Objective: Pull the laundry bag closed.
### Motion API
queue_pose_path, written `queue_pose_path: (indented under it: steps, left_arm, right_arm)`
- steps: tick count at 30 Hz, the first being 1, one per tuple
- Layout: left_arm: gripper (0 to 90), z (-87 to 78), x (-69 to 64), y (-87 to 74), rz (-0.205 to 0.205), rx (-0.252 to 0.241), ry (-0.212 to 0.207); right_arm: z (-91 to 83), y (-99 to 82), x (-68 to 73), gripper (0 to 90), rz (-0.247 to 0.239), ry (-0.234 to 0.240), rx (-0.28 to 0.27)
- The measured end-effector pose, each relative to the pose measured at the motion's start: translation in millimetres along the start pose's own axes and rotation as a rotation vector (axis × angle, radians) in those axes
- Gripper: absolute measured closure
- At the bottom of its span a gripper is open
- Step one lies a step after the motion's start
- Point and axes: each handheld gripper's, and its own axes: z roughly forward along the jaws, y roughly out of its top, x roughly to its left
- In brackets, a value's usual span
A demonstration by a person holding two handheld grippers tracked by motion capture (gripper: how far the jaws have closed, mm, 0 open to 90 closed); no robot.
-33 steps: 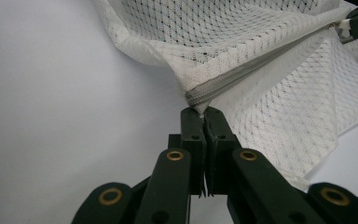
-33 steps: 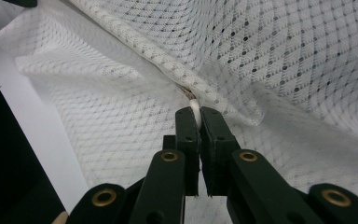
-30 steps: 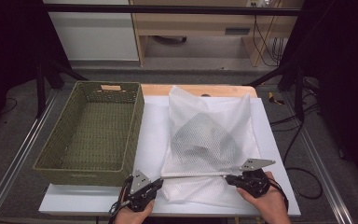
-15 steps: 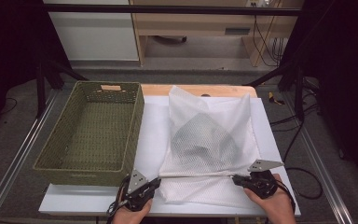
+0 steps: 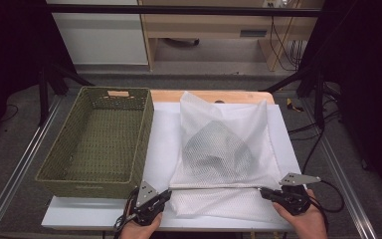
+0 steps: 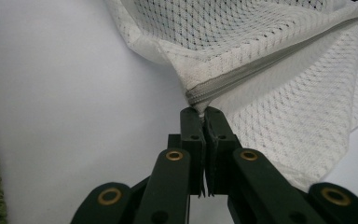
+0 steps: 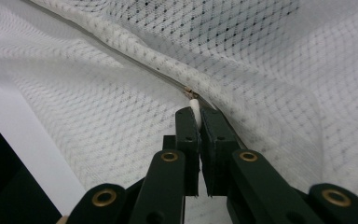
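A white mesh laundry bag (image 5: 224,124) lies on the white table, with a grey garment (image 5: 214,149) showing through it. Its grey zipper (image 5: 214,187) runs level along the near side. My left gripper (image 5: 168,191) is shut on the bag's corner at the zipper's left end (image 6: 193,95); in the left gripper view the jaws (image 6: 204,112) meet on that cloth. My right gripper (image 5: 262,191) is shut on the white zipper pull (image 7: 194,103) near the zipper's right end, and the mesh (image 7: 270,56) spreads beyond its jaws (image 7: 197,112).
A green woven basket (image 5: 87,177) stands left of the bag, close to my left gripper. The white sheet (image 5: 161,134) covers the table between them. A wooden strip (image 5: 209,95) edges the far side, and metal rails run along both sides.
My right gripper has slid to the right along the zipper with the pull in its jaws. The left gripper has stayed where it was.
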Motion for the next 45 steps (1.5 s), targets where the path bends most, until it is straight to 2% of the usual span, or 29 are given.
queue_pose_path:
  steps: [7,14,18,27,32,42,45]
  left_arm:
    - [87.8,0.1,-0.2,0.0,-0.002,-0.004,0.0]
    - [87.8,0.4,-0.7,-0.1,-0.003,-0.006,0.0]
    - [87.8,1.1,-1.5,-0.8,0.008,-0.003,0.004]
    - [88.0,2.5,-2.3,-2.3,0.003,0.006,0.005]
    - [88.2,2.6,-2.1,-2.6,-0.003,0.009,0.006]
    - [88.2,2.6,-4.1,-1.9,0.006,0.01,0.015]
    - [88.2,3.4,-3.4,-0.8,-0.003,0.004,0.014]
  right_arm:
    - [-9.1,-1.8,-7.2,86.7,0.031,-0.02,-0.024]
    - [-11.1,-2.8,-10.3,86.7,0.031,-0.035,-0.034]
    - [-10.2,-2.9,-9.5,86.7,0.03,-0.049,-0.02]
    - [-15.1,-6.0,-13.4,86.7,0.038,-0.065,-0.013]
    - [-22.3,-10.5,-22.7,86.7,0.072,-0.084,-0.029]
    - [-24.2,-10.8,-23.9,86.7,0.072,-0.111,-0.046]
    - [-24.6,-8.3,-25.6,86.7,0.068,-0.123,-0.06]
